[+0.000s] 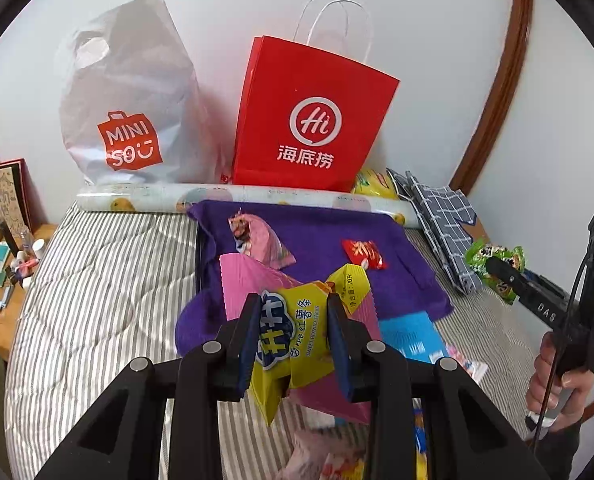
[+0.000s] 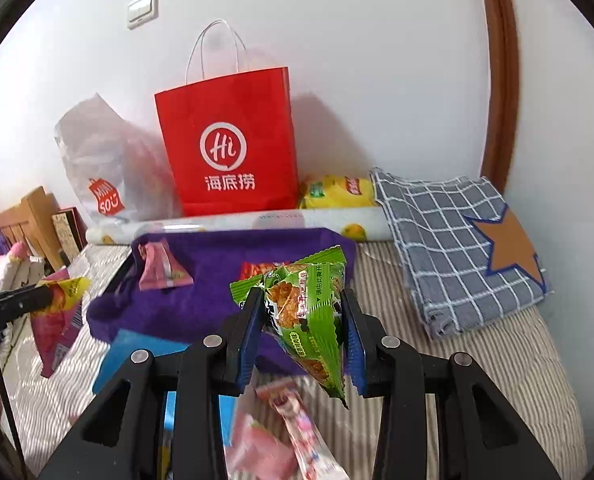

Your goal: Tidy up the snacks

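At the lower centre of the left wrist view, the left tool (image 1: 293, 328) is clamped on a yellow sweet-potato-stick snack packet (image 1: 297, 340), held above the purple cloth (image 1: 317, 236) spread on the striped bed (image 1: 97, 280). In the right wrist view's lower centre, the right tool (image 2: 303, 328) grips a green crinkle-edged snack packet (image 2: 309, 320). A red paper bag (image 1: 313, 120) stands against the wall.

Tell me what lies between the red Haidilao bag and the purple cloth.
A rolled printed sheet lies crosswise between the red bag and the purple cloth; both wrist views show it.
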The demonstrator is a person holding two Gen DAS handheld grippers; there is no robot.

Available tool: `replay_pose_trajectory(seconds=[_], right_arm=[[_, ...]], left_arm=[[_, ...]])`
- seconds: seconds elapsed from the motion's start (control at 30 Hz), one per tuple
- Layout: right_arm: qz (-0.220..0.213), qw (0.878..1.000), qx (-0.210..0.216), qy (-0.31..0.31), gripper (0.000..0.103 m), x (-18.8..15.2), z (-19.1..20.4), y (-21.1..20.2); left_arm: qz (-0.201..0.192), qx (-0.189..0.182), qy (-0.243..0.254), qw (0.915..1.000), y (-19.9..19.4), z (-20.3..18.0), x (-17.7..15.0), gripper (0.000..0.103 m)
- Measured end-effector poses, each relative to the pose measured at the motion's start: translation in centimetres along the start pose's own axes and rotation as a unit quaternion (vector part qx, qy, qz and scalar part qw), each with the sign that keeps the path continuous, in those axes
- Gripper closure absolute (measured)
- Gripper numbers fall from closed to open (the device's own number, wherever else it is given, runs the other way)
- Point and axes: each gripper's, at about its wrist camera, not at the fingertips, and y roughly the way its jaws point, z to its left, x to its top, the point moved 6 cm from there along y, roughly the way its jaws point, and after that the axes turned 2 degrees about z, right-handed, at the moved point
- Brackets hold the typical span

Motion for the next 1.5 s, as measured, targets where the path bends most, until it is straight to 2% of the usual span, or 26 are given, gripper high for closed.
replay_pose_trajectory(seconds=[0.1, 0.5, 0.77, 0.83, 0.97, 1.1, 1.27, 1.5], right_arm=[[0.002, 1.0, 0.007, -0.007, 0.065, 0.7, 0.7, 1.7], [0.014, 0.999, 0.032, -0.011, 0.065, 4.0, 2.3, 8.3], [0.04, 0.999, 0.036, -0.002, 0.065, 2.5, 1.9, 11.0], [0.041, 0.999, 0.032, -0.004, 0.065, 2.1, 1.9, 11.2], [0.047, 0.998, 0.028, -0.012, 0.065, 1.6, 1.9, 11.8], [0.059, 0.998, 0.027, -0.01, 0.065, 1.0, 1.6, 12.3], [0.07, 0.997, 0.023, -0.018, 0.065, 0.5, 1.7, 12.8], [0.076, 0.997, 0.02, -0.022, 0.065, 0.1, 1.7, 13.0]], left_arm=[[0.001, -0.006, -0.009, 0.9999, 1.3, 0.2, 1.3, 0.072], [-0.009, 0.016, -0.012, 0.9998, 6.6, 0.9, 5.9, 0.072], [0.017, 0.004, -0.045, 0.9988, 10.3, 2.9, 4.6, 0.072], [0.022, -0.008, -0.051, 0.9984, 10.5, 3.1, 4.1, 0.072], [0.021, -0.011, -0.058, 0.998, 10.3, 3.3, 3.5, 0.072], [0.023, -0.01, -0.058, 0.998, 10.5, 3.6, 3.1, 0.072], [0.024, 0.016, -0.056, 0.998, 11.2, 4.1, 2.9, 0.072], [0.032, 0.011, -0.077, 0.9965, 11.7, 4.8, 2.6, 0.072]])
